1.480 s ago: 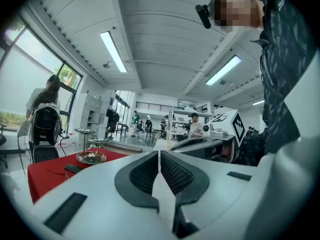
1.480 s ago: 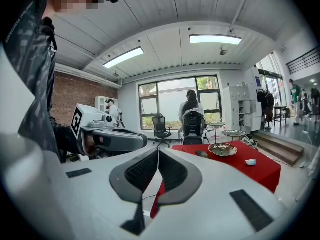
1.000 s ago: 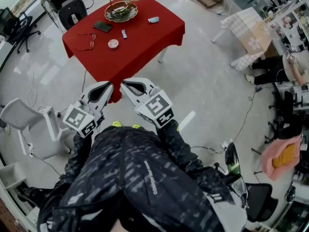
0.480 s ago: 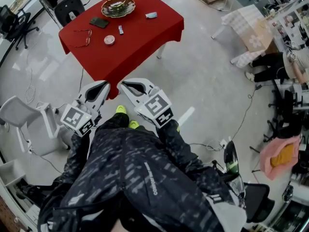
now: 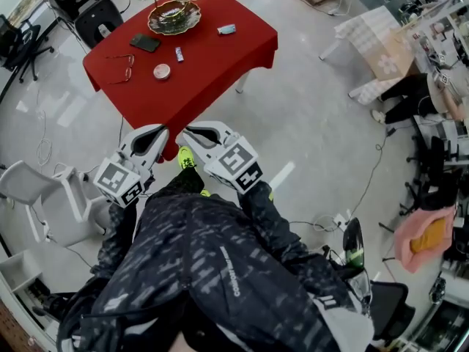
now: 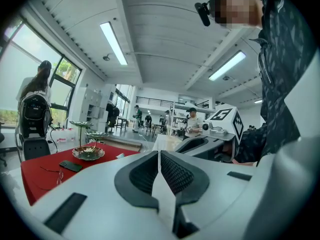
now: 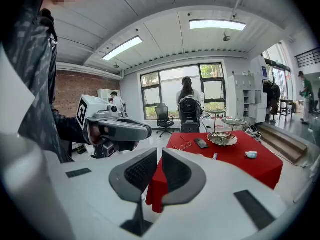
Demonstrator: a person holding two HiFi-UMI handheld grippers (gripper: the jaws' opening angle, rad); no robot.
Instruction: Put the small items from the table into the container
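Now a yellow shoe [image 5: 187, 158] has stepped forward between left gripper [image 5: 162, 130] and right gripper [image 5: 185, 132], fingers [image 6: 176, 173] closed, empty.

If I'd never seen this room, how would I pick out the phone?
Look at the red table. At its far end sits an ornate bowl; the phone lies between that bowl and the eyeglasses. It is the only flat, dark rectangle there.

bowl [image 5: 174, 17] on table [image 5: 212, 57] far side | phone [image 5: 145, 42] left of it | glasses [image 5: 121, 67] left of tin [image 5: 162, 71]
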